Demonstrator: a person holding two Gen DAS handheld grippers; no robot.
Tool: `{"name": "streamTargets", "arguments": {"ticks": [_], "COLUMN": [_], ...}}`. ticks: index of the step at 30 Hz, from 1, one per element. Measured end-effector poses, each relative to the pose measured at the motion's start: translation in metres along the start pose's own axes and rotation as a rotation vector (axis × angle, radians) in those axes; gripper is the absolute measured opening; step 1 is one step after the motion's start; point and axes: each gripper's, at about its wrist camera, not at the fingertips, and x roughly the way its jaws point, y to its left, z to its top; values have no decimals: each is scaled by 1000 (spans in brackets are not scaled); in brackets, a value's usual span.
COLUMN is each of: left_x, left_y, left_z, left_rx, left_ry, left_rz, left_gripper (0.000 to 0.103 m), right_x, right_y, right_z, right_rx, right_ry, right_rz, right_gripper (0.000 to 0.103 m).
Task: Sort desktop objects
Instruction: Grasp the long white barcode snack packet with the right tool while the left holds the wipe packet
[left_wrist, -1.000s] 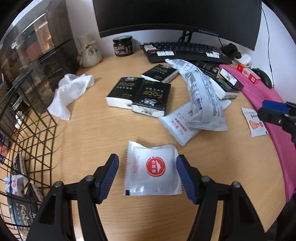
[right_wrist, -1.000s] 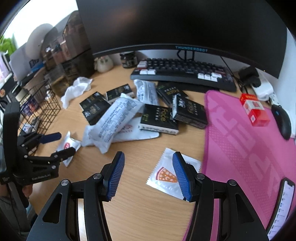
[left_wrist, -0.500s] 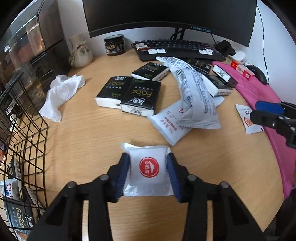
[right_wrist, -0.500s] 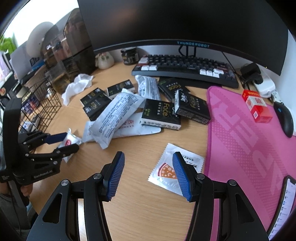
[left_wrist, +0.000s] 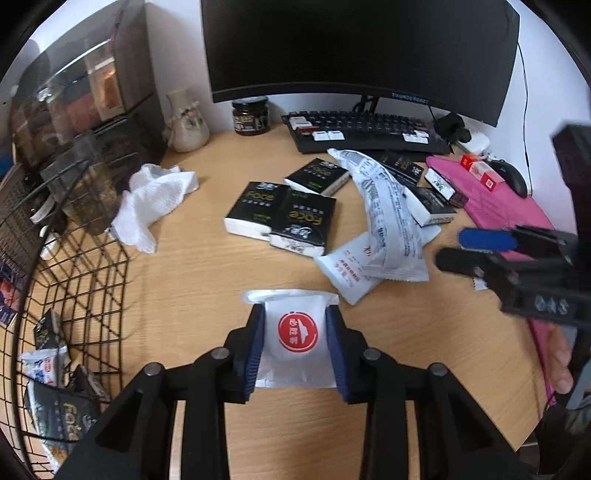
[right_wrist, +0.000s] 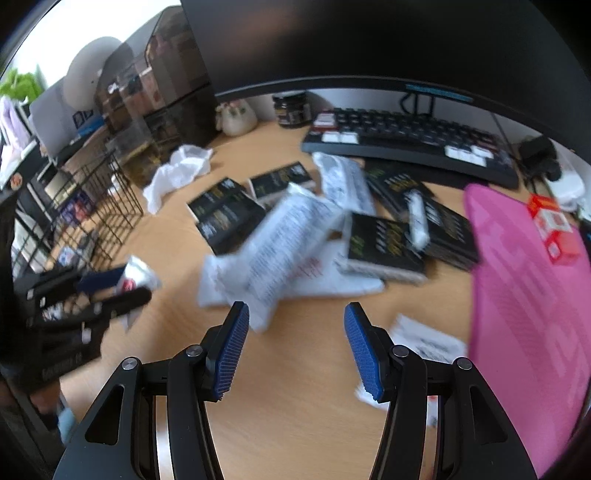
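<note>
L gripper fingers clamped on white sachet w/ red logo, near-centre of bench. Wire basket at left w/ packets inside. R gripper fingers apart, nothing between; pizza-print sachet just right of it. Tissue packs further back.

The left wrist view looks low and close across the wooden desk toward the far monitor, while the right wrist view, blurred, faces the same way from further right, both sharing the keyboard, black packs and wire basket.
</note>
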Motion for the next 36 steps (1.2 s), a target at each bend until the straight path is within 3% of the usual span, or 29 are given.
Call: {"name": "streamTargets", "arguments": {"ticks": [9, 12, 19, 23, 28, 32, 33, 34, 36], "left_x": [-3, -2, -10, -9, -8, -6, -5, -5, -4], "left_y": [7, 9, 6, 1, -3, -5, -5, -4, -4], "left_z": [-7, -9, -9, -9, -8, -8, -8, -9, -9], "left_rx": [-5, -10, -4, 5, 14, 19, 19, 19, 18], "left_ry": [7, 11, -2, 1, 3, 6, 8, 9, 10], "left_rz": [0, 0, -1, -5, -8, -8, -8, -7, -5], "left_gripper": [36, 36, 36, 36, 36, 36, 36, 36, 36], "right_x": [47, 46, 21, 7, 7, 21, 24, 25, 23], "right_y": [15, 18, 11, -3, -4, -1, 0, 0, -1], "right_z": [31, 32, 5, -16, -14, -10, -11, -11, -11], "right_rx": [25, -10, -58, -51, -41, -54, -62, -66, -65], "right_ry": [34, 39, 98, 124, 78, 90, 96, 96, 88], "right_rz": [-43, -65, -74, -86, -95, -97, -108, -119, -127], "right_gripper": [54, 41, 39, 40, 52, 52, 41, 37, 37]}}
